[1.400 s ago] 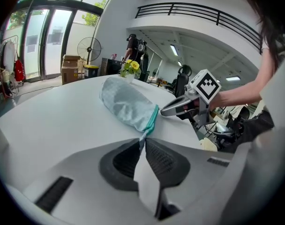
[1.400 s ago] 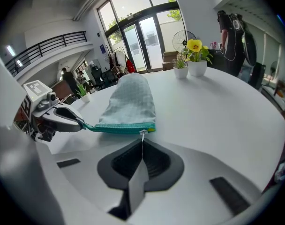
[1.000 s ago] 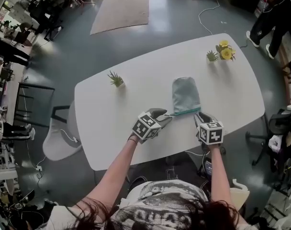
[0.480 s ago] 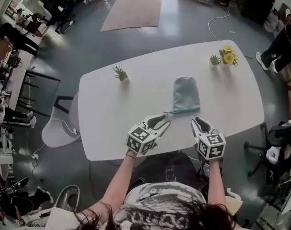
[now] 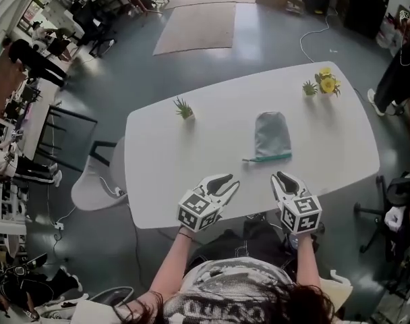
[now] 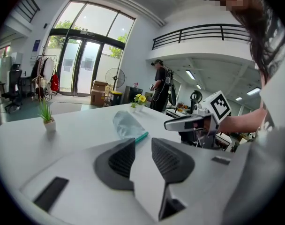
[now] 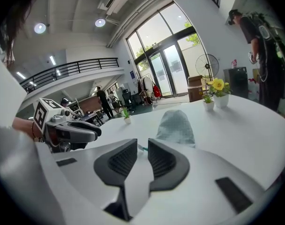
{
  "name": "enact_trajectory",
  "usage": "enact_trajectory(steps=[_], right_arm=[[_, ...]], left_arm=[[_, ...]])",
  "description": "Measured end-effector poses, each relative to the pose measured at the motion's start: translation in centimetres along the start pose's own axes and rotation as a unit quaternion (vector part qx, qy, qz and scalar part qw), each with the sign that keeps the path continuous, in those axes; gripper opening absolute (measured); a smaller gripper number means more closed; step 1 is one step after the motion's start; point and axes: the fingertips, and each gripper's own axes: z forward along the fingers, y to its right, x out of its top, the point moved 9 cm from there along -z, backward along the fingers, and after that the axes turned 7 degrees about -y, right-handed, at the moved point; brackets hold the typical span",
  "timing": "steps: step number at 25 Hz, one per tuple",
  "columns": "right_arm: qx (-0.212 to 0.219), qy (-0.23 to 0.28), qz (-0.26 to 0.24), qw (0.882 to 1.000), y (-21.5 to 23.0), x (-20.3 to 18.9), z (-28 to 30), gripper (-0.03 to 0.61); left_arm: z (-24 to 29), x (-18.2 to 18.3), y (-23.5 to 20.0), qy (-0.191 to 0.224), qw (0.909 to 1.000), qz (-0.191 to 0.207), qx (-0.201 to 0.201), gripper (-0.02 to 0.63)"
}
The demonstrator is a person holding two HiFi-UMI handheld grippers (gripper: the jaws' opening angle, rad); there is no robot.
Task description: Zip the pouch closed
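A grey-blue pouch [image 5: 272, 135] lies flat on the white table [image 5: 158, 174], its teal zipper edge [image 5: 267, 158] toward me. Both grippers hang apart from it, above the table's near edge. My left gripper [image 5: 226, 181] is short of the pouch's left end. Its jaws have just been closing, a gap remains and nothing is between them. My right gripper [image 5: 284, 179] is short of the right end, jaws narrowly apart and empty. The left gripper view shows the pouch [image 6: 126, 124] beyond the left gripper [image 6: 142, 149]. In the right gripper view the pouch [image 7: 175, 125] lies past the right gripper [image 7: 142, 146].
A small green plant [image 5: 184, 108] stands at the table's far left. A yellow flower pot [image 5: 326, 83] and a tiny plant [image 5: 309, 87] stand at the far right. A white chair [image 5: 97, 184] is left of the table, and a person [image 5: 404, 66] stands at the right.
Both grippers have drawn back from the pouch's zipper ends toward me and risen. The left jaws have narrowed. The pouch stays put on the table.
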Motion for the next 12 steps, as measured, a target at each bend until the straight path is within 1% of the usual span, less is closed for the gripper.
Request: enact_trajectory(steps=[3, 7, 12], right_arm=[[0.002, 0.007, -0.004, 1.000, -2.0, -0.2, 0.0, 0.064], [0.005, 0.010, -0.014, 1.000, -5.4, -0.8, -0.5, 0.064], [0.014, 0.016, -0.030, 0.999, -10.3, -1.9, -1.8, 0.055]], left_arm=[[-1.9, -1.0, -0.2, 0.003, 1.0000, 0.004, 0.002, 0.115], [-4.8, -2.6, 0.7, 0.019, 0.9998, 0.005, -0.001, 0.110], [-8.4, -4.7, 2.3, 0.042, 0.9991, 0.006, -0.005, 0.083]])
